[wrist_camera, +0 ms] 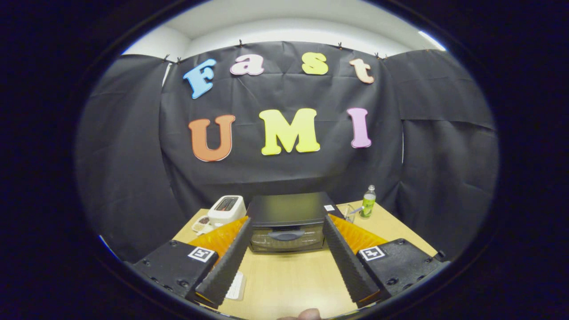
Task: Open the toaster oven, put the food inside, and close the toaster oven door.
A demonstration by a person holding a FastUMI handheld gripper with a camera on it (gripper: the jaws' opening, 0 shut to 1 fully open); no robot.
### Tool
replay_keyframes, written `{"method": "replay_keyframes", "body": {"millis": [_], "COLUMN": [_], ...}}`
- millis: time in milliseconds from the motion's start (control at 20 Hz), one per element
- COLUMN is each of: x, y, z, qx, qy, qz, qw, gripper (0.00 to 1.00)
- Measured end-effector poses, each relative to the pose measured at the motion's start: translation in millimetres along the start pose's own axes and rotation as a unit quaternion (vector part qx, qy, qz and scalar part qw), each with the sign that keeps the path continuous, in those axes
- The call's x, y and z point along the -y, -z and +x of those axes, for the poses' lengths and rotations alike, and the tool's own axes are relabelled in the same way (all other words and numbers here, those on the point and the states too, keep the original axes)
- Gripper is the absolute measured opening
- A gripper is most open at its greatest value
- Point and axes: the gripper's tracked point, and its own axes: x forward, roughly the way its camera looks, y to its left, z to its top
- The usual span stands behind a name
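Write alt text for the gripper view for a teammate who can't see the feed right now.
The tool is open and empty, its fingers spread over a wooden table, aimed at a black toaster oven just ahead with its door shut. A white toaster stands beside one side of the oven; a green-labelled bottle stands on the other.

Soft, even ceiling light is falling on the desk; fisheye distortion is bending the edges (corners darkening), everything staying sharp.

I find no legible text to report: the small white label on the toaster oven and the bottle label are too small to read.
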Motion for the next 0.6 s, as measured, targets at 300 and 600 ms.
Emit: {"method": "replay_keyframes", "body": {"millis": [300, 600], "x": [-31, -46], "y": [-10, -23], "z": [-50, -76], "qx": [0.026, 0.032], "qy": [-0.009, -0.017], "qz": [-0.017, -0.004], "qw": [0.999, 0.999], "gripper": [1.00, 1.00]}}
